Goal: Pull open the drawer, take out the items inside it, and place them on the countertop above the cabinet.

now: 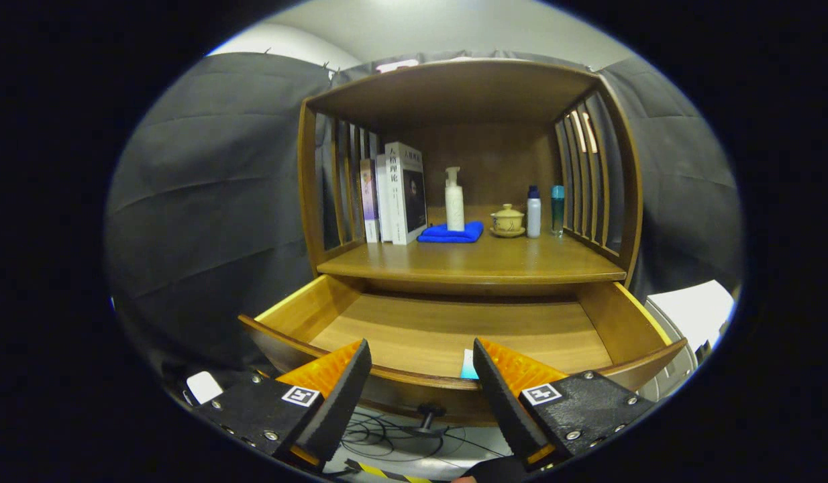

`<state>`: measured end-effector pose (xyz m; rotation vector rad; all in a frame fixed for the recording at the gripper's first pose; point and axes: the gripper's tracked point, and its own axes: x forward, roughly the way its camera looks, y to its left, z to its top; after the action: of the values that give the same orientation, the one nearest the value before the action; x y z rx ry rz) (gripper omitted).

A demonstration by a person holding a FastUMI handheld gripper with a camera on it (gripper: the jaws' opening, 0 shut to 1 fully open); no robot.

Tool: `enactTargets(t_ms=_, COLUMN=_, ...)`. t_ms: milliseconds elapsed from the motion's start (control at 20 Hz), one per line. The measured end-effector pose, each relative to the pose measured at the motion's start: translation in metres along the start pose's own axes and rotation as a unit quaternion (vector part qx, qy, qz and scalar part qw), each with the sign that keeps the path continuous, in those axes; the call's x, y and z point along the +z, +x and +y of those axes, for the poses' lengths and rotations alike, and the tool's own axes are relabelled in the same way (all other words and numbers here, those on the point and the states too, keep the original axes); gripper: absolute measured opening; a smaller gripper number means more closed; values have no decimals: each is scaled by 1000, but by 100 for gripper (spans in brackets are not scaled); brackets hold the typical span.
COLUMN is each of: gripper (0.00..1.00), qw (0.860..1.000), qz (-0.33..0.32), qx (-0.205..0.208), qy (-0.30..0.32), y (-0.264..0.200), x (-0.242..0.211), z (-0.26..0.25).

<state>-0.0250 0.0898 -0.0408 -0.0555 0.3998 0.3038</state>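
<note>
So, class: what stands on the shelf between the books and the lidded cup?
In the gripper view, a white pump bottle on a blue cloth stands between the books and the lidded cup.

We count three books (394,194), one pump bottle (454,200), one blue cloth (451,234), one lidded cup (507,220), two small bottles (533,212), and one open drawer (447,332).

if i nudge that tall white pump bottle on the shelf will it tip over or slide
The white pump bottle looks tall and narrow, so it would probably tip rather than slide. It stands at the back edge of the folded blue cloth, a soft footing if it rests on it. The gripper hangs open over the drawer, far from it.
</note>
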Motion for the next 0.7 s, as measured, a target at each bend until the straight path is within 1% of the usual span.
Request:
enactTargets(t_ms=150, gripper=94, qw=999, qz=36, qx=0, qy=7, y=13, x=0, z=-7)
enactTargets(t_ms=200, gripper=94, qw=999, qz=39, qx=-14, qy=8, y=18, x=5, z=-17)
enactTargets(t_ms=250, gripper=94, qw=999, qz=44, qx=-16, qy=10, y=28, x=9, z=-23)
enactTargets(t_ms=350, gripper=94, qw=994, qz=97, qx=-6, qy=44, y=44, x=5, z=-27)
enactTargets(t_ms=450, gripper=94, qw=985, qz=154, qx=21, qy=72, y=61, x=-1, z=-24)
enactTargets(t_ms=500, gripper=94, qw=981, qz=177, qx=26, qy=72, y=70, x=-4, z=-27)
enactTargets(t_ms=600, gripper=95, qw=971, qz=229, qx=21, qy=71, y=83, x=-17, z=-38)
enactTargets(t_ms=700, gripper=95, qw=951, qz=293, qx=31, qy=92, y=87, x=-36, z=-37)
